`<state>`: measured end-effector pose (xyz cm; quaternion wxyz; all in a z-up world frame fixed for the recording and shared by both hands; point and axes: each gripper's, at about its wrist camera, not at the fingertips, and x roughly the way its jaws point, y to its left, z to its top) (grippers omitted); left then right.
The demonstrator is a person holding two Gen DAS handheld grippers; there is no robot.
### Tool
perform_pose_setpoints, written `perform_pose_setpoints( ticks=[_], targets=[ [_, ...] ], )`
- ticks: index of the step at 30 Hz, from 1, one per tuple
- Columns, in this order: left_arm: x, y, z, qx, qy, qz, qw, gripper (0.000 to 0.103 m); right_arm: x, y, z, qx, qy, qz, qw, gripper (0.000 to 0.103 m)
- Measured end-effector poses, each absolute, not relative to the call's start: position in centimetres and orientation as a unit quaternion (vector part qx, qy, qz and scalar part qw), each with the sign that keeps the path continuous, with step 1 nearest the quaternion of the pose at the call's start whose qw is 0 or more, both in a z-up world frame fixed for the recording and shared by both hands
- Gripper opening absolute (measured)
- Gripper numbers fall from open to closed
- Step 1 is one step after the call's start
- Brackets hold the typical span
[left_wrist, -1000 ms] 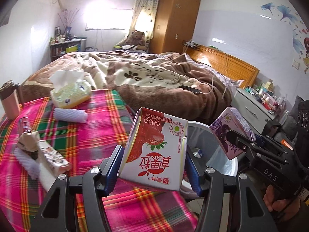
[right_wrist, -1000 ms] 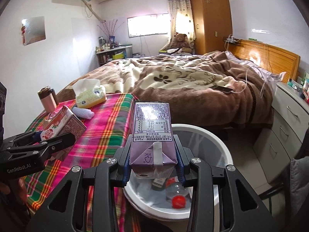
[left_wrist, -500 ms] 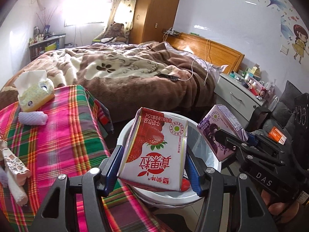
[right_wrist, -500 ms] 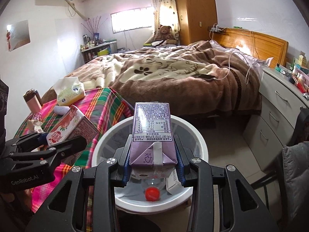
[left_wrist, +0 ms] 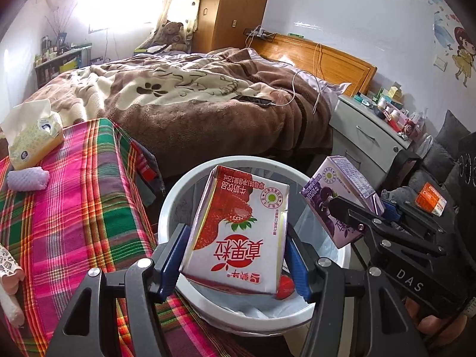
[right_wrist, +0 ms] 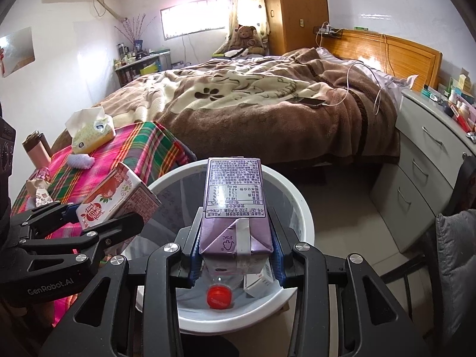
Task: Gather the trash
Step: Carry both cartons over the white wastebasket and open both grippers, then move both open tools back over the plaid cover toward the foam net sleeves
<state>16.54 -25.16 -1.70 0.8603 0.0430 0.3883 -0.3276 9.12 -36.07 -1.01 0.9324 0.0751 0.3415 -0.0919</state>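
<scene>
Place: a lived-in home bedroom
Bed (right_wrist: 267, 101): unmade, brown blanket, wooden headboard (right_wrist: 383, 50) at 1 o'clock
Wardrobe (right_wrist: 294, 9): wooden, at 12 o'clock, teddy bear (right_wrist: 247, 37) just beside it
Window (right_wrist: 193, 19): curtained, at 11 o'clock
Dresser (right_wrist: 431, 154): grey drawers at 3 o'clock, cluttered top
Table (left_wrist: 74, 208): plaid cloth at 9 o'clock, tissue pack (left_wrist: 32, 136) on it
Wall (left_wrist: 458, 50): cartoon stickers

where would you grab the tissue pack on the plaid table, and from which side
Grip the tissue pack across its two long sides, low on the body, coming from above. It lies flat on the plaid table with a loose tissue sticking out of the top, so a top pinch would probably only pull tissue out. The soft wrap may dent under the pads.
</scene>
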Motion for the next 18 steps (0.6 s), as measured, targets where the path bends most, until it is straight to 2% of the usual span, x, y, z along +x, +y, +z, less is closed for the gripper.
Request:
perform_pose_setpoints(
  ticks=[1, 4, 18],
  targets=[
    [16.6, -25.1, -1.8, 0.042, 0.390, -0.326, 0.860, 0.066, 9.2, -36.1, -1.1, 0.074, 0.344, -0.095, 0.931, 0.041],
    [16.9, -24.8, -1.9, 0.030, 0.393, -0.330, 0.858, 0.070, 9.2, -36.0, -1.2, 0.071, 0.344, -0.101, 0.931, 0.066],
    [16.6, -21.8, -0.9, 0.017, 0.386, -0.308, 0.870, 0.071, 8.8, -34.8, -0.2, 0.063, 0.328, -0.095, 0.938, 0.066]
  ],
)
